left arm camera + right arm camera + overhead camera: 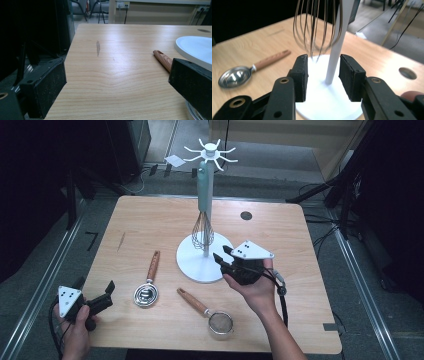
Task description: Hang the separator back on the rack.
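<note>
The right gripper, its black jaws partly spread with nothing pinched between them, hangs just beside the white pole of a white hook-topped utensil stand with a round base. A mint-handled wire whisk hangs from one of the stand's hooks, so that item looks done. Two items apparently remain on the table: a steel measuring spoon with a wooden handle to the left of the base and a small wooden-handled mesh strainer near the front edge. The left gripper rests at the table's front left corner, jaws wide apart and empty. The pale wooden tabletop has a cable hole at the far right; dark equipment, rails and cables ring the grey floor.
</note>
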The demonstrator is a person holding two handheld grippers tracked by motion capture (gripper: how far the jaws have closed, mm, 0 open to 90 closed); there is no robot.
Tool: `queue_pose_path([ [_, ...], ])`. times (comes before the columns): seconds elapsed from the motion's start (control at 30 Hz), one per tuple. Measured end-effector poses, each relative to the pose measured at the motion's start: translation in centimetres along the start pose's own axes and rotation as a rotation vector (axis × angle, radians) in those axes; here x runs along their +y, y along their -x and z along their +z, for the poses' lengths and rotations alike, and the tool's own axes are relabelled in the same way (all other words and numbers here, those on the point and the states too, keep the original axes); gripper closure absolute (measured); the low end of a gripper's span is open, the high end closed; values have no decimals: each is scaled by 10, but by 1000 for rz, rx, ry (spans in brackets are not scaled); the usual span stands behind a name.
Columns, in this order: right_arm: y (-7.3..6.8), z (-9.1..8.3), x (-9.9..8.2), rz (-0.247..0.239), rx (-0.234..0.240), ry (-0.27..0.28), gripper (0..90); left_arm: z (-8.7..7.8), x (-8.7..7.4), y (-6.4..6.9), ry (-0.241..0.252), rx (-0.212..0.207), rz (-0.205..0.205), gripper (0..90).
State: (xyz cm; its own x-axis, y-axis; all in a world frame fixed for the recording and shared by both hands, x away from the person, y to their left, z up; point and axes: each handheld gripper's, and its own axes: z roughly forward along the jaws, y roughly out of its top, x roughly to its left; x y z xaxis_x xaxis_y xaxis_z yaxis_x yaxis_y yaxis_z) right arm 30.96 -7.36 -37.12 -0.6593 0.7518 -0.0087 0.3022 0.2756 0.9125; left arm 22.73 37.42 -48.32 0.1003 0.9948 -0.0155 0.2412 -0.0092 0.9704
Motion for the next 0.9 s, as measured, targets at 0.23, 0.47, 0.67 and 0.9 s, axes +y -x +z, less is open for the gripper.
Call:
queue_pose_path([
  [0.23,-2,6,-18,30,33,-74,586,0,0,1,-16,-7,2,15],
  [0.47,-4,11,-29,57,50,-144,566,-1,0,1,-25,-14,0,15],
  [0.67,-7,17,-36,97,97,-216,588,-1,0,1,-23,-15,4,15],
  [0.9,-10,22,-41,143,174,-289,617,0,0,1,-27,-15,7,15],
])
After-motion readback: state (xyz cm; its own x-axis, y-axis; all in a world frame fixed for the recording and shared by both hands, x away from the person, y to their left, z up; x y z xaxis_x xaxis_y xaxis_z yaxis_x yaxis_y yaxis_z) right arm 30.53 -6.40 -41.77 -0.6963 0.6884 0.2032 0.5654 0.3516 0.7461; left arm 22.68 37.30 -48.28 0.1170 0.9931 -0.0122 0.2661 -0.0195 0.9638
